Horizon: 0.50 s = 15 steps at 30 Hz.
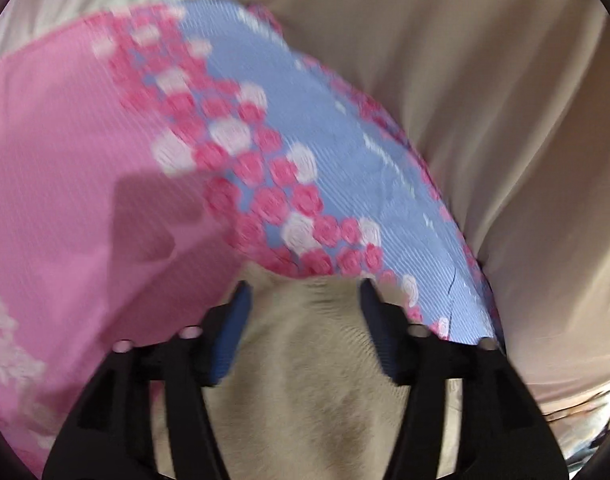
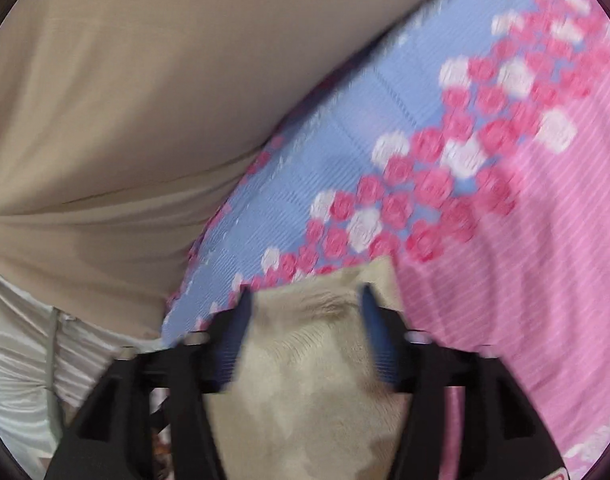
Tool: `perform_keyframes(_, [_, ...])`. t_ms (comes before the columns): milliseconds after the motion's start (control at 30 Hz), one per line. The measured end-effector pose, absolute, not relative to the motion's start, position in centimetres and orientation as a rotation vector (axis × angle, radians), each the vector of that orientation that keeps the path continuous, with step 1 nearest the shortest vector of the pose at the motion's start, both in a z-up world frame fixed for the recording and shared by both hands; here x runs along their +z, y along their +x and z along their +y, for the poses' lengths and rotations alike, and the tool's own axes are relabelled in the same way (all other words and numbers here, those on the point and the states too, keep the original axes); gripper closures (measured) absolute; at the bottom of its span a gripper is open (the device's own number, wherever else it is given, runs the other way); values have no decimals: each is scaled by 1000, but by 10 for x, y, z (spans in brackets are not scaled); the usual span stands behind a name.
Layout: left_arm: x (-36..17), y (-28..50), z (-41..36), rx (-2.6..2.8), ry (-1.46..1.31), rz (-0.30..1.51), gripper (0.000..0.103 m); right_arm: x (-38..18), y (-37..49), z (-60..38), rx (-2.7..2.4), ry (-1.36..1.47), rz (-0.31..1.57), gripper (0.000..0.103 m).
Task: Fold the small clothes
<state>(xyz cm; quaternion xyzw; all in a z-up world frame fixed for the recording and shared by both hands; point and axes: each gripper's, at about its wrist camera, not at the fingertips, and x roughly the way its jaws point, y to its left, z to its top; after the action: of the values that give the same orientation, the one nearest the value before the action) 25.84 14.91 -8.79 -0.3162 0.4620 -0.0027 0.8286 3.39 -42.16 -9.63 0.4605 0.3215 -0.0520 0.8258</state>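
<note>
Progress check — the small beige garment (image 1: pixel 305 360) is lying on the pink and blue floral sheet (image 1: pixel 85 160), filling the near part of both wrist views. How many folds it is carrying is not readable; only one ribbed patch is showing under each camera, and blur is eating the edges. Judging from that, the fold is at best partly done, with squaring up and any stacking left.

The left gripper (image 1: pixel 305 292) is sitting spread, jaws standing apart over the beige cloth, blue pads (image 1: pixel 229 344) either side and nothing pinched. The right gripper (image 2: pixel 305 296) is the same — jaws wide, beige garment (image 2: pixel 305 380) lying between them, the pads not pressing on it as far as the blur allows.

Both grippers are pointing down and forward at the sheet, angled toward its far edge. Beyond the floral sheet (image 2: pixel 505 240), a tan cloth (image 2: pixel 145 100) is filling the far side, with a strip of white pleated fabric (image 2: pixel 17 360) at near left in the right view.
</note>
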Motion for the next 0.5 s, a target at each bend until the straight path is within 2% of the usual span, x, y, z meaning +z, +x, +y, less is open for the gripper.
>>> perform_keyframes(100, [-86,247,157,15,-615,988,44,-99,26,-433,-147,1016,708,33])
perform_keyframes(233, [-86,241,150,6,-496,1016,44,-100,34,-407,-184,751,891,33])
perform_keyframes(433, [-99,260,121,-33,-414,1055,44,-103,66,-378,-184,592,935,34])
perform_keyframes(467, [-103,265,113,-32,-372,1067,51,-106,74,-374,-177,577,952,35])
perform_keyframes(500, [-106,270,106,-33,-334,1082,67,-110,82,-372,-168,561,973,43])
